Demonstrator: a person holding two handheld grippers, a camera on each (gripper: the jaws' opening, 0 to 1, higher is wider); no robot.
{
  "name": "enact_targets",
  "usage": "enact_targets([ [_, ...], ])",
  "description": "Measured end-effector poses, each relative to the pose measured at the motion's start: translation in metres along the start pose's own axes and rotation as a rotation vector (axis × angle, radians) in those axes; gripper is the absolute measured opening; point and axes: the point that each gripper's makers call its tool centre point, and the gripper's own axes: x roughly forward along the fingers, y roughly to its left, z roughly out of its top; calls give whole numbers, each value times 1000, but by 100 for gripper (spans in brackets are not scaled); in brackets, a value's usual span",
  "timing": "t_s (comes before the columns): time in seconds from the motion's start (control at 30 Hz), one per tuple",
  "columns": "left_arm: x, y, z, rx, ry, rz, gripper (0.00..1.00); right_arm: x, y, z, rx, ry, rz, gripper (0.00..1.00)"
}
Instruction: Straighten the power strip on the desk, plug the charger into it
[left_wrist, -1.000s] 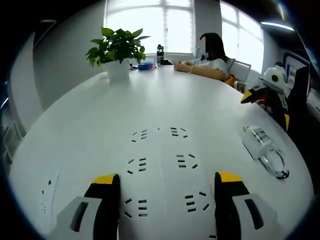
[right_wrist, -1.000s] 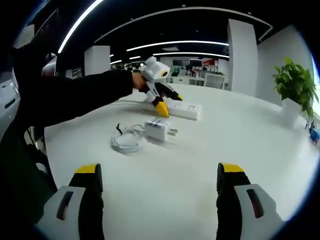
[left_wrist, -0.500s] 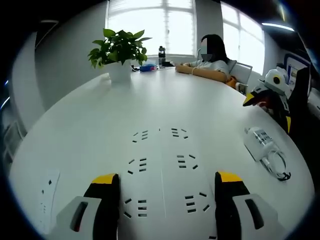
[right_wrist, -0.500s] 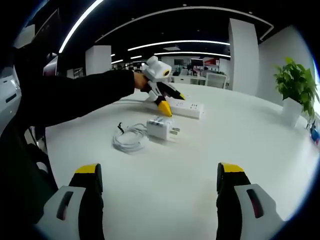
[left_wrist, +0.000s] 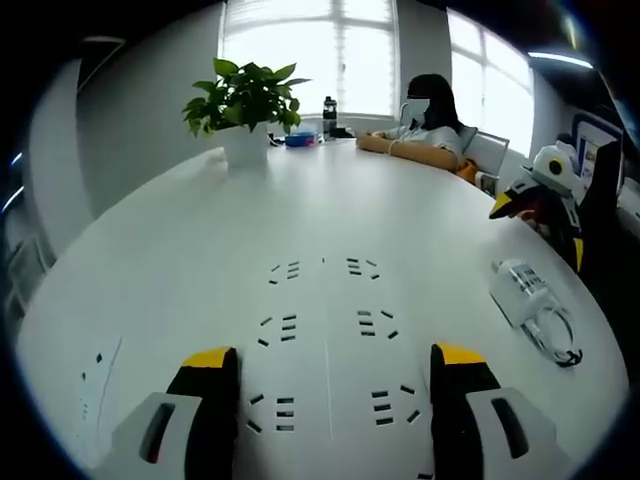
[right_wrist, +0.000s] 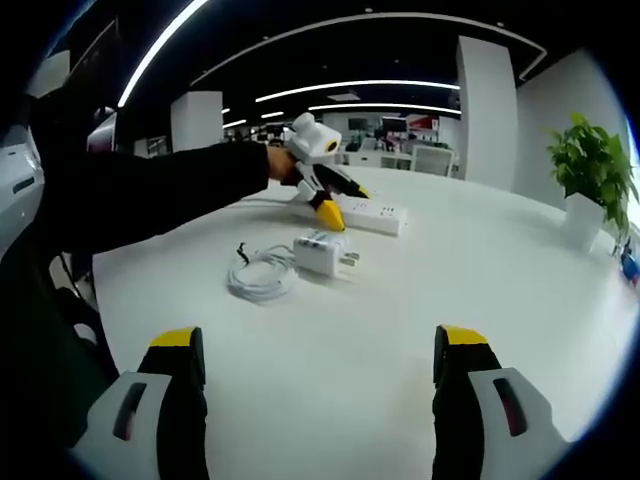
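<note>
Here the power strip (right_wrist: 370, 217) lay on the white desk (right_wrist: 420, 290), the left gripper (right_wrist: 330, 205) straddling it, jaws apart. The charger (right_wrist: 322, 253) with its coiled cable (right_wrist: 262, 277) lay near the strip. The right gripper (right_wrist: 325, 395) hovered released, empty. A potted plant (left_wrist: 243, 112) stood well beyond.

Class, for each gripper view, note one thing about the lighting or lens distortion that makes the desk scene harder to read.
Left gripper view: the bright windows wash out behind the plant, and the white power strip barely stands out from the white desk. Right gripper view: the fisheye bends the ceiling light strips into arcs, and the dark sleeve loses detail.
</note>
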Motion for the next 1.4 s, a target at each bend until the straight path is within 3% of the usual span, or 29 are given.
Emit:
enact_targets([
  [0.17, -2, 1, -1, -11, -11, 3, 81, 0, 0, 0, 1, 0, 2, 94],
  [0.5, -8, 7, -6, -9, -37, 38, 94, 2, 1, -1, 3, 2, 3, 94],
  [0.57, -10, 6, -4, -17, -62, 36, 96, 2, 1, 0, 4, 0, 3, 94],
  [0.63, -12, 6, 5, -40, -122, 29, 99, 2, 2, 0, 4, -1, 3, 94],
  [0.83, -17, 15, 7, -22, -111, 65, 99, 1, 3, 1, 0, 1, 3, 94],
  [1.03, -25, 19, 9, -67, -123, 92, 99, -1, 3, 1, 1, -1, 1, 94],
  [1.4, -36, 10, 4, -80, -163, 122, 99, -1, 4, 0, -3, -3, 3, 94],
])
